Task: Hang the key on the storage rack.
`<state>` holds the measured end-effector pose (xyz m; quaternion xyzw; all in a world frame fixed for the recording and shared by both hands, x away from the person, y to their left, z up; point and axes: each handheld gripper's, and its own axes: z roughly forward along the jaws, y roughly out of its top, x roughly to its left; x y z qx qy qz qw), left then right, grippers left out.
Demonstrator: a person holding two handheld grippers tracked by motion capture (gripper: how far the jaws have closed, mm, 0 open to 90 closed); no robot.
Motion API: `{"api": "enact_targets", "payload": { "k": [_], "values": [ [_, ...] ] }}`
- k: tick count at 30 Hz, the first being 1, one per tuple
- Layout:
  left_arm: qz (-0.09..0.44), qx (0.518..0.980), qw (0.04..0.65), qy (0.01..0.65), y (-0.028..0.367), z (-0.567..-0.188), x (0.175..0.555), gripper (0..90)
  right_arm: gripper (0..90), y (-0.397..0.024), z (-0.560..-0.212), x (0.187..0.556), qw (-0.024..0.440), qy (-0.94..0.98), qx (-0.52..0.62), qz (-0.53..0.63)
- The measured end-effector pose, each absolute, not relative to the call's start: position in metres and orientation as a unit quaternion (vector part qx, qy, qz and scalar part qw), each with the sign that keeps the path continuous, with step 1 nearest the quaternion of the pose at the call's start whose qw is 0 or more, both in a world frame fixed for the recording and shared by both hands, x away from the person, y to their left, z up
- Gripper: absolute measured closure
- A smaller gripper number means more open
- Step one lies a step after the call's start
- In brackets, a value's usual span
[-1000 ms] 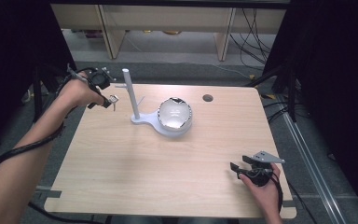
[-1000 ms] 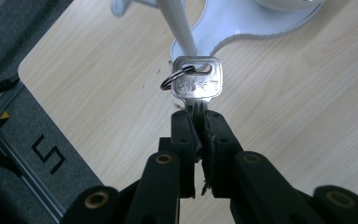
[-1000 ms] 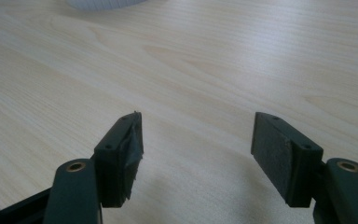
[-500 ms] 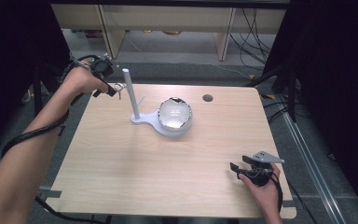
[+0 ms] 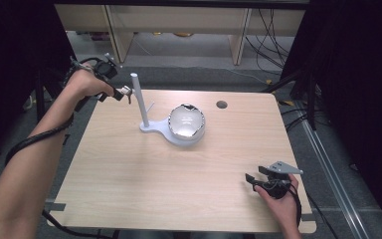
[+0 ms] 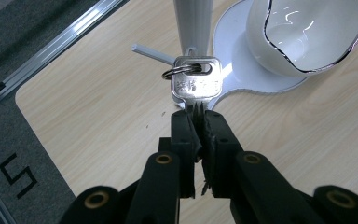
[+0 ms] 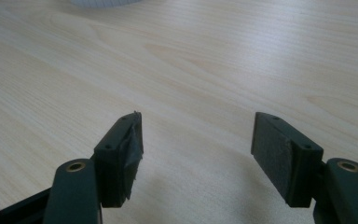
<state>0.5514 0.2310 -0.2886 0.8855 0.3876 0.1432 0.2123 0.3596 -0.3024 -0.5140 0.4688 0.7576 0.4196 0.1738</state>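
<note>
My left tongs (image 6: pixel 199 116) pinch a silver key (image 6: pixel 196 86) by its blade, jaws pressed tight on it; the key's head carries a small split ring (image 6: pixel 179 70). In the left gripper view the key sits at centre frame, its head just in front of the white post (image 6: pixel 193 23) of the stand, and a thin peg (image 6: pixel 153 52) sticks out from the post to the left of the ring. I cannot tell whether the ring touches the peg. In the high view these tongs (image 5: pixel 124 93) are at upper left, over the far left corner of the counter (image 5: pixel 129 174), just beside the post (image 5: pixel 139 99). The white bowl (image 5: pixel 186 122) rests on the stand's base (image 5: pixel 151 127), centre frame. My right tongs (image 7: pixel 196 140) are spread with nothing between them, low over bare counter at lower right of the high view (image 5: pixel 251 179).
</note>
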Motion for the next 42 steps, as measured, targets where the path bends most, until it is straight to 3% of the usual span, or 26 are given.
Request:
{"api": "enact_targets", "payload": {
  "k": [8, 42],
  "values": [
    [0.137, 0.890, 0.209, 0.383, 0.238, -0.291, 0.547, 83.0, 34.9, -0.303, -0.515, 0.362, 0.195, 0.764, 0.454, 0.416],
    [0.129, 0.873, 0.220, 0.416, 0.254, -0.307, 0.546, 83.0, 35.0, -0.303, -0.515, 0.362, 0.196, 0.765, 0.452, 0.415]
  ]
}}
